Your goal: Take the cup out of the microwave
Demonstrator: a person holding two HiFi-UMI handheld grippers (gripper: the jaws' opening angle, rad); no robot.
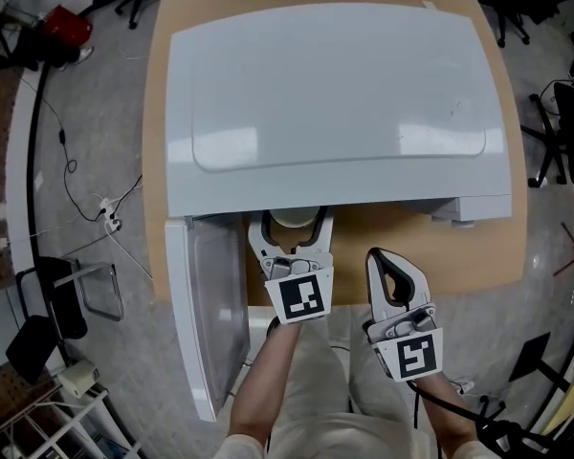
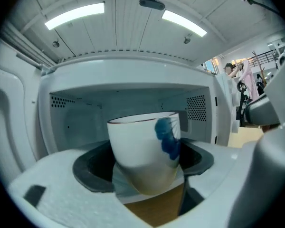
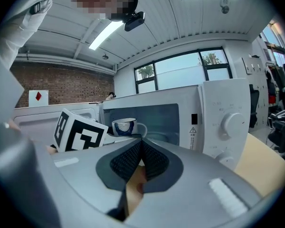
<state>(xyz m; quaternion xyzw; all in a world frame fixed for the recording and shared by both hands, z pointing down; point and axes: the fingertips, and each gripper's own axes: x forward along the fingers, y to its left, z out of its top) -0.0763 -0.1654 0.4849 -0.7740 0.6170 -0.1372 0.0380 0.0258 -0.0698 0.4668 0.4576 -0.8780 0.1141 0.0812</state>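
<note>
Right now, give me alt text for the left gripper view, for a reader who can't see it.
A white ceramic cup with a blue painted mark is gripped between the dark padded jaws of the left gripper, filling the centre of the frame. Behind it is the open cavity of a white microwave, with ceiling strip lights above.

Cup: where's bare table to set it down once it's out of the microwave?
Best: the table strip before the microwave, right of the right gripper. A smaller gap lies between the two grippers. Crowded: left, where the open door hems the left gripper holding the cup. Side margins look too narrow.
</note>
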